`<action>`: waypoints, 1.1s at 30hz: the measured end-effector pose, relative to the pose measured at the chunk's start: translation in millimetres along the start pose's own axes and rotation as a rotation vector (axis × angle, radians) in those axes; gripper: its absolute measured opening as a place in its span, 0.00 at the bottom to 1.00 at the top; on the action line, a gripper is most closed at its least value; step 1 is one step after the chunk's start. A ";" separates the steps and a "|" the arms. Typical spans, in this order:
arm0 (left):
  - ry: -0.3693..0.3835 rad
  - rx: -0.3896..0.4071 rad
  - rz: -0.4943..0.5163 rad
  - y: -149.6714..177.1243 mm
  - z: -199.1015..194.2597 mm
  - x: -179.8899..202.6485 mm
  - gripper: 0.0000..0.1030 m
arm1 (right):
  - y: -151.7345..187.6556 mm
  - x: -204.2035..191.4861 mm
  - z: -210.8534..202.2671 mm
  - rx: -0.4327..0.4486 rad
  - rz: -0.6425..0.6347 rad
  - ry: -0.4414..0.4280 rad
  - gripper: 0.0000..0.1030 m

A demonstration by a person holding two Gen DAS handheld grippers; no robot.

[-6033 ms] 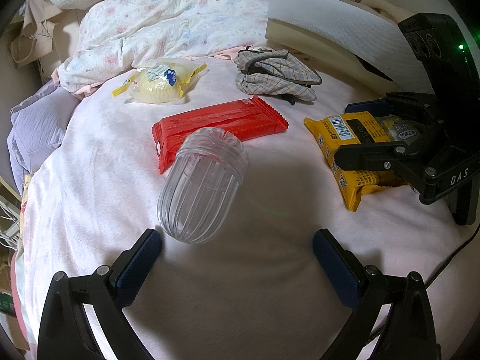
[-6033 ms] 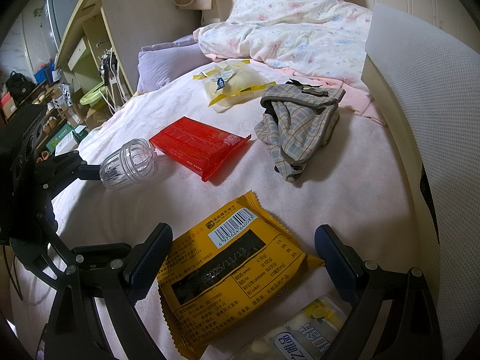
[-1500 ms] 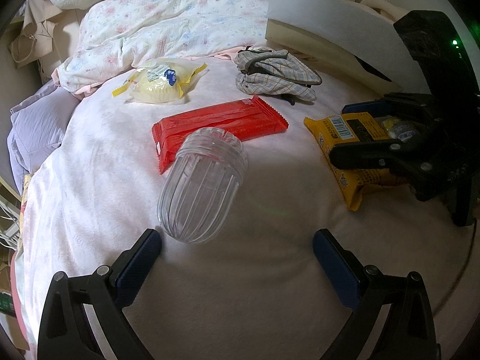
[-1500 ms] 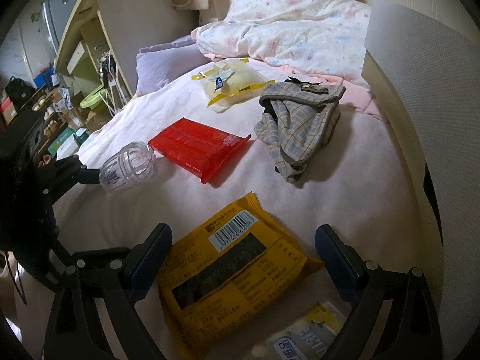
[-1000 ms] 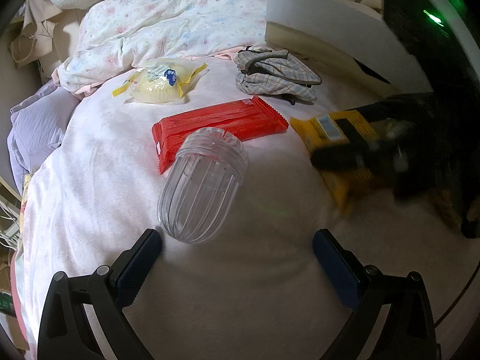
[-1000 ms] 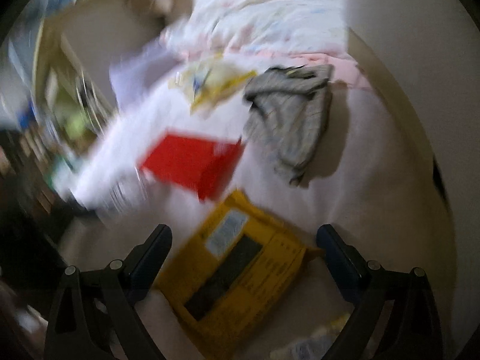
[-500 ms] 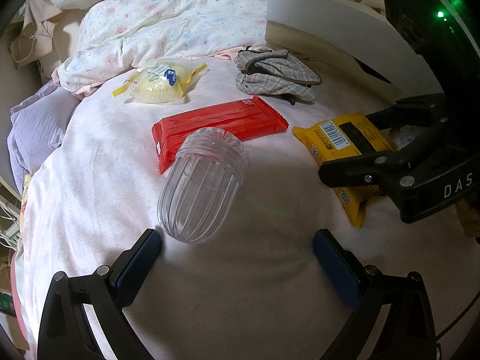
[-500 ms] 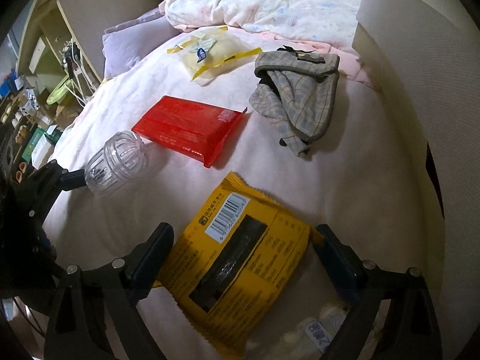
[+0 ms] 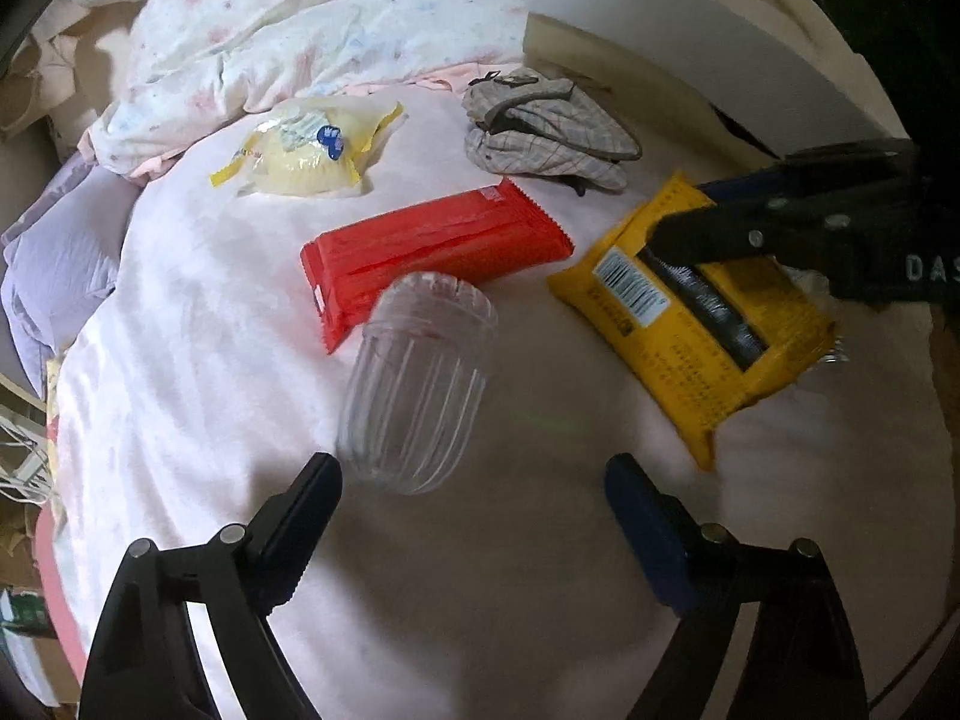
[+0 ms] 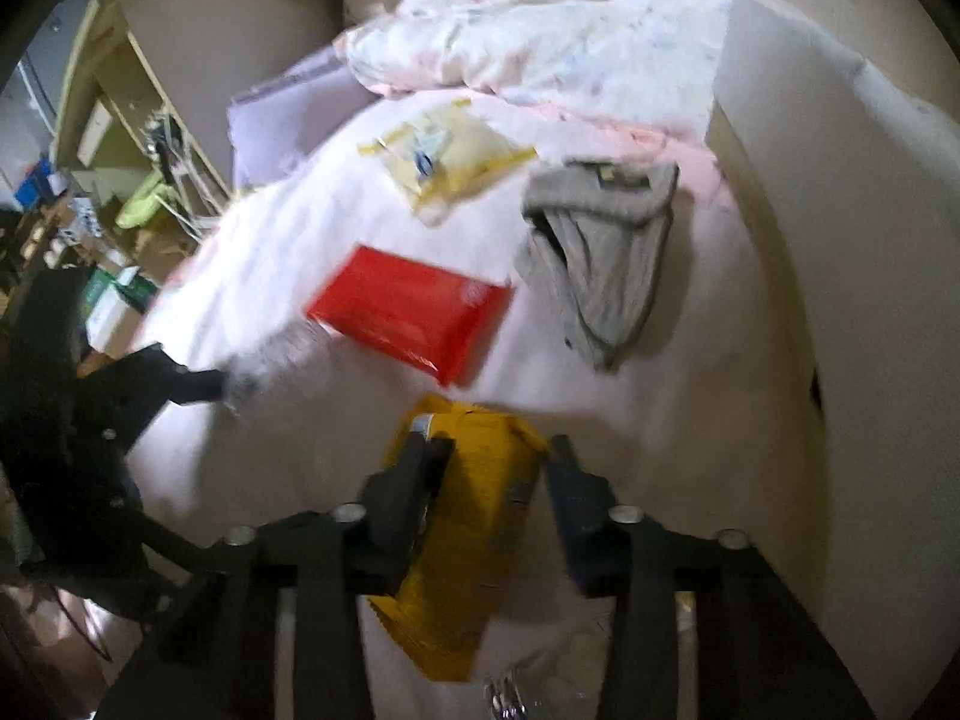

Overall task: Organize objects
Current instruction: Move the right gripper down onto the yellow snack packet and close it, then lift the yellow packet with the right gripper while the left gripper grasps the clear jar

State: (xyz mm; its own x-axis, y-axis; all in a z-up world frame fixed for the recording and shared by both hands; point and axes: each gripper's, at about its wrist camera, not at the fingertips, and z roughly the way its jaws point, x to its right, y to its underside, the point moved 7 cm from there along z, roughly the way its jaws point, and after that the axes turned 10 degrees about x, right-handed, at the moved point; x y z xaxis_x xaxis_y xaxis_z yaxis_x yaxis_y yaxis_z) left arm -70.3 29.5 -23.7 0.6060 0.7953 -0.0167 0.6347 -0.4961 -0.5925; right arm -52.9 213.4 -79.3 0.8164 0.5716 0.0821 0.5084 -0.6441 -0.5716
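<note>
A clear ribbed plastic jar (image 9: pixel 417 387) lies on its side on the pink bed sheet (image 9: pixel 198 372), just in front of my open, empty left gripper (image 9: pixel 474 495). A red snack pack (image 9: pixel 435 249) lies behind it. My right gripper (image 10: pixel 495 456) has closed on a yellow snack pack (image 10: pixel 474 534), which is squeezed between the fingers and lifted; it also shows in the left wrist view (image 9: pixel 702 324). A yellow bread bag (image 9: pixel 312 147) and a folded plaid cloth (image 9: pixel 546 129) lie farther back.
A floral quilt (image 9: pixel 312 42) is bunched at the head of the bed. A white board (image 9: pixel 690 72) leans along the right side. A clear wrapped item (image 10: pixel 516 693) lies under the yellow pack. Shelves and clutter (image 10: pixel 114 180) stand left of the bed.
My right gripper has closed from wide open onto the yellow snack pack and raised it, moving fast. The left gripper and the jar have stayed put.
</note>
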 end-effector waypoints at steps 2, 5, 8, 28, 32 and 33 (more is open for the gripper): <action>0.009 0.029 0.003 -7.4 -10.2 -3.9 0.86 | 0.4 -0.2 -1.9 -0.008 0.010 0.001 0.31; 0.012 0.080 -0.001 -17.2 -29.5 -11.7 0.86 | 11.9 6.7 1.8 -0.067 0.076 0.020 0.40; 0.034 0.118 -0.011 -24.1 -45.2 -17.0 0.86 | 25.8 16.3 3.4 -0.147 0.200 0.016 0.44; 0.018 -0.088 0.039 -29.9 20.1 -13.9 0.61 | 37.7 4.3 45.6 -0.514 0.477 0.192 0.74; -0.014 -0.107 0.043 -21.5 28.6 -17.0 0.47 | 42.1 -10.7 58.9 -0.557 0.389 0.251 0.89; -0.026 -0.101 0.057 -20.0 28.0 -17.0 0.45 | 42.9 -14.3 62.7 -0.571 0.364 0.264 0.92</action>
State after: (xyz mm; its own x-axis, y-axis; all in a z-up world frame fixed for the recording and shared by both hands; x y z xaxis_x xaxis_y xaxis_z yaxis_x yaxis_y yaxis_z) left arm -106.7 35.7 -34.1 0.6309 0.7727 -0.0694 0.6455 -0.5725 -0.5055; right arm -59.9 209.4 -156.2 0.9633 0.1752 0.2034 0.1967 -0.9763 -0.0906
